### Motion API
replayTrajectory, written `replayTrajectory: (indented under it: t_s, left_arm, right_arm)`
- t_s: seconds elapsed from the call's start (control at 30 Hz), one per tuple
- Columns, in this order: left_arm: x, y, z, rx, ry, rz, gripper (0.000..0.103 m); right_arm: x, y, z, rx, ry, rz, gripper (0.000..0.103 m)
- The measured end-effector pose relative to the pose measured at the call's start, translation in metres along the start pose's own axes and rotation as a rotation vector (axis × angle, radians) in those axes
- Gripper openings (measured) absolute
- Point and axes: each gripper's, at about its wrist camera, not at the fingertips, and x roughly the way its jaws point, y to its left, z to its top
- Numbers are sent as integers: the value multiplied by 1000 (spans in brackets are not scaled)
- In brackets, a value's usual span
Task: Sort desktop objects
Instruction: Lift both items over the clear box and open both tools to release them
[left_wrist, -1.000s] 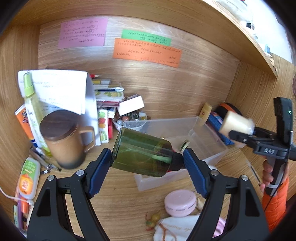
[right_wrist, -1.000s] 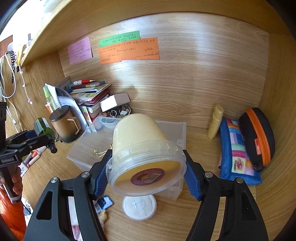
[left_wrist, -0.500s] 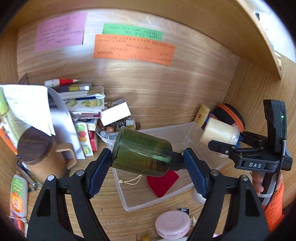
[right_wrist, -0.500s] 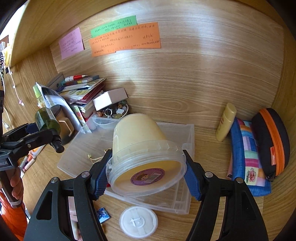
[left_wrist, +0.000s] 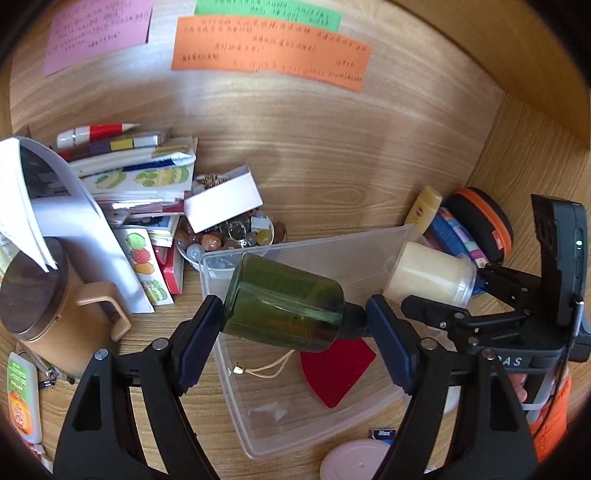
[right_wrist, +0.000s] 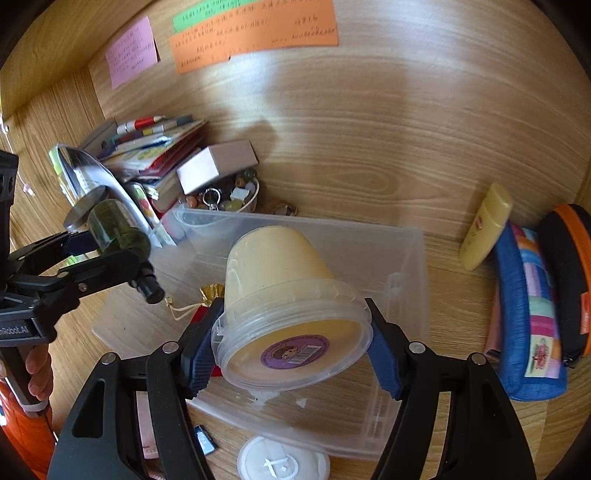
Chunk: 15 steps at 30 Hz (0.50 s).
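We are mid-delivery, our left gripper (left_wrist: 293, 314) clenched on the green bottle (left_wrist: 284, 302) and our right gripper (right_wrist: 291, 347) on the cream tub (right_wrist: 284, 291), both hanging above the clear bin (left_wrist: 236, 387) below the claws, so next we lower and release.

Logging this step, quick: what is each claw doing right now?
Left claw: shut on the green bottle, held above the clear bin.
Right claw: shut on the cream tub, also above the bin.
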Motion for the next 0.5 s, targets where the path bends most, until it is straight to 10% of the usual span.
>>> replayTrajectory:
  t_s: [0.5]
  left_arm:
    - [40,-7,-7,62,61,54,79]
  right_arm:
    - [32,7,-8,-32,59,-67,67]
